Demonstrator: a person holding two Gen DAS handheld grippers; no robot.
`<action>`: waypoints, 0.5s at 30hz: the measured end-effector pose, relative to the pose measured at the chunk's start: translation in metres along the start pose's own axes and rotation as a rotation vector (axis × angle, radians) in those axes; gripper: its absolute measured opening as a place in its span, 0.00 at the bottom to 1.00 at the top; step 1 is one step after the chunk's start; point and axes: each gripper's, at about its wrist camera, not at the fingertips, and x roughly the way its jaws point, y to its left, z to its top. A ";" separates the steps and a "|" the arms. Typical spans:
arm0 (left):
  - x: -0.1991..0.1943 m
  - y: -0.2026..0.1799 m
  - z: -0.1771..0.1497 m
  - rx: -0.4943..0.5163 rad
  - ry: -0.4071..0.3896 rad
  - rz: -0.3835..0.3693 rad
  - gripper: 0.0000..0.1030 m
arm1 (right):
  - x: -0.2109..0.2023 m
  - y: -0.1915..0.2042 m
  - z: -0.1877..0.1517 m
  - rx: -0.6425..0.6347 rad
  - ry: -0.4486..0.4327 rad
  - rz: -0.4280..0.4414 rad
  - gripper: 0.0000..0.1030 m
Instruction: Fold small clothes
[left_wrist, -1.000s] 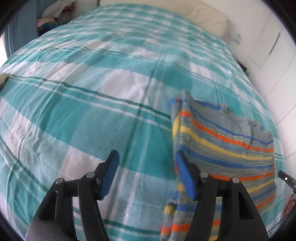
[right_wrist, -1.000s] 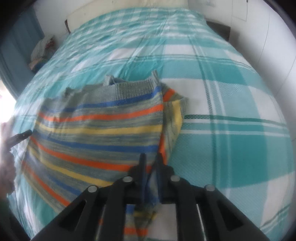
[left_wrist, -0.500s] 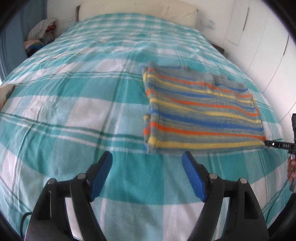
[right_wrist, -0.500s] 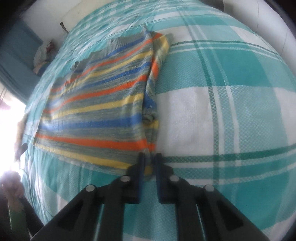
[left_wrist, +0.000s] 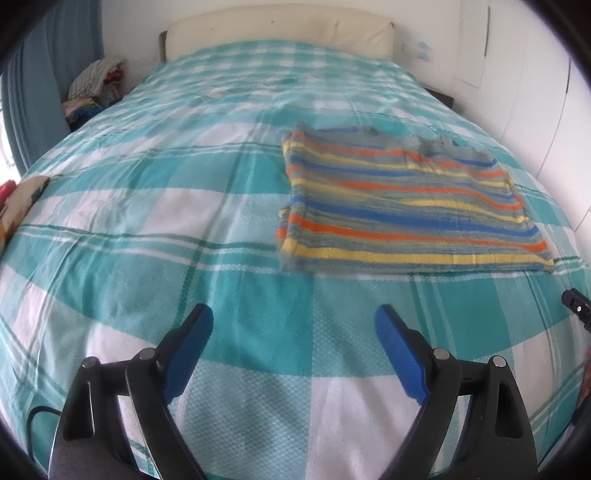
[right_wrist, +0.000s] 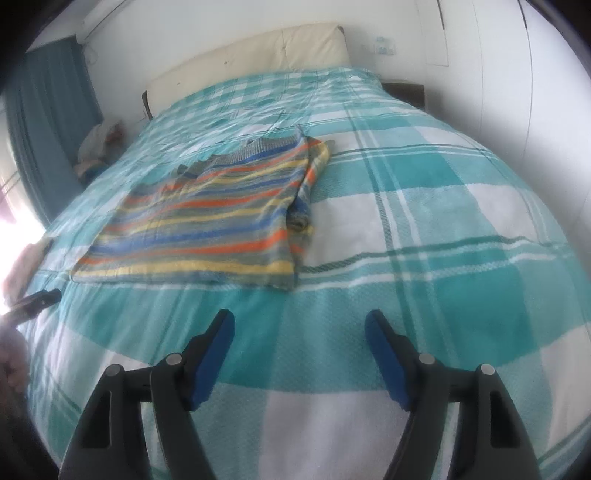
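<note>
A striped knit garment (left_wrist: 399, 206), grey with orange, yellow and blue bands, lies folded flat on the teal and white checked bedspread (left_wrist: 184, 206). It also shows in the right wrist view (right_wrist: 221, 221), with a folded-under sleeve bunched along its right edge. My left gripper (left_wrist: 293, 328) is open and empty, held above the bedspread short of the garment's near edge. My right gripper (right_wrist: 299, 332) is open and empty, also pulled back from the garment's near hem.
A cream headboard (left_wrist: 277, 33) stands at the far end. A pile of clothes (left_wrist: 94, 88) sits by the blue curtain at the left. White wardrobe doors (right_wrist: 517, 66) line the right side. A patterned cloth (left_wrist: 18, 199) lies at the bed's left edge.
My right gripper has opened and let go of the garment's hem, then pulled back. The left gripper has also drawn back. The garment now lies flat and still.
</note>
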 end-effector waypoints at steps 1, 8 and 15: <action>0.000 -0.001 -0.001 0.003 0.001 0.003 0.88 | 0.002 -0.001 -0.002 0.007 0.002 -0.002 0.70; 0.004 -0.005 -0.005 0.014 0.003 0.029 0.89 | 0.010 -0.003 -0.006 -0.012 -0.009 -0.017 0.71; 0.005 -0.010 -0.011 0.058 -0.008 0.063 0.89 | 0.012 -0.002 -0.009 -0.027 -0.004 -0.017 0.76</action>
